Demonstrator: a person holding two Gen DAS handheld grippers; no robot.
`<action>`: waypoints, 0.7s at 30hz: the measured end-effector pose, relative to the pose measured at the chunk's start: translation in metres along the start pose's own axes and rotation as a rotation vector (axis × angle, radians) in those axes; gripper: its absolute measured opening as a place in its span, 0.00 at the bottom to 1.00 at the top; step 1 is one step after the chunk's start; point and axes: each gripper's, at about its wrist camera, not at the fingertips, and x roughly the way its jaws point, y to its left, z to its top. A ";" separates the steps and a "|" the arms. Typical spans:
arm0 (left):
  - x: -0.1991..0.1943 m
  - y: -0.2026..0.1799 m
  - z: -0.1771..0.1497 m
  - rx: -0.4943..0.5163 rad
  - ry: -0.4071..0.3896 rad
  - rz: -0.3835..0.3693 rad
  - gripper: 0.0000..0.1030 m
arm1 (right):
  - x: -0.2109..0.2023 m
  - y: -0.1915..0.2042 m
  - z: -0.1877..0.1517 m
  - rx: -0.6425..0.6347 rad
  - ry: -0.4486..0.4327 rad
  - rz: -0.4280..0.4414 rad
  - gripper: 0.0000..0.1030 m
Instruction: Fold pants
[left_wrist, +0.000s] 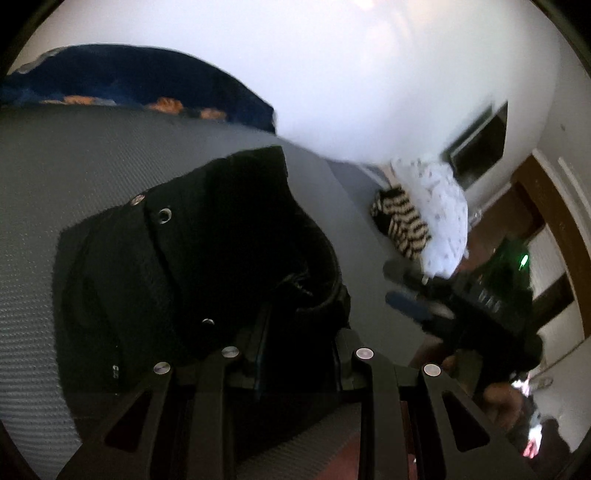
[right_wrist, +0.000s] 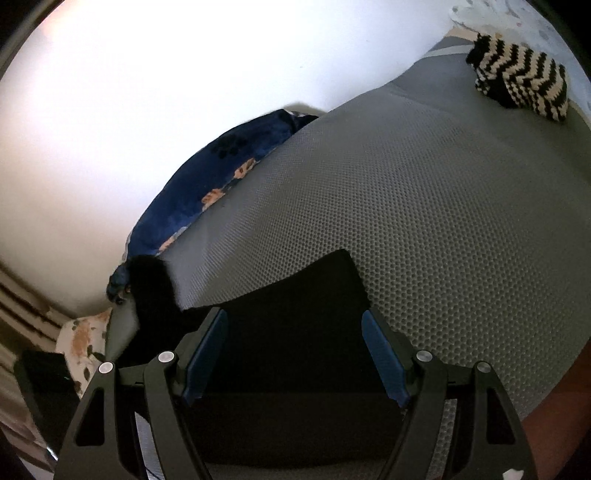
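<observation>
The black pants (left_wrist: 207, 258) lie bunched on a grey mesh mattress (left_wrist: 74, 166), waistband and metal snaps facing up. My left gripper (left_wrist: 299, 332) is shut on a fold of the pants near the waistband. In the left wrist view my right gripper (left_wrist: 410, 291) hangs to the right, beyond the pants, with its blue pads apart. In the right wrist view my right gripper (right_wrist: 295, 354) is open over a flat black part of the pants (right_wrist: 295, 310), one blue-padded finger (right_wrist: 380, 354) on each side.
A blue floral blanket (right_wrist: 221, 173) lies along the mattress's far edge by a white wall. A black-and-cream zigzag knit (right_wrist: 524, 85) and a white patterned pillow (left_wrist: 439, 206) sit at one end. A wooden door frame (left_wrist: 554, 206) stands beyond the bed.
</observation>
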 end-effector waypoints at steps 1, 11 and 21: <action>0.008 -0.002 -0.003 0.009 0.019 0.011 0.26 | 0.000 0.000 0.001 -0.001 0.000 -0.002 0.71; 0.028 -0.014 -0.024 0.101 0.129 0.114 0.54 | 0.009 0.002 -0.003 -0.022 0.058 0.036 0.71; -0.032 -0.005 -0.028 0.113 0.038 0.184 0.68 | 0.057 -0.013 -0.011 0.017 0.327 0.253 0.71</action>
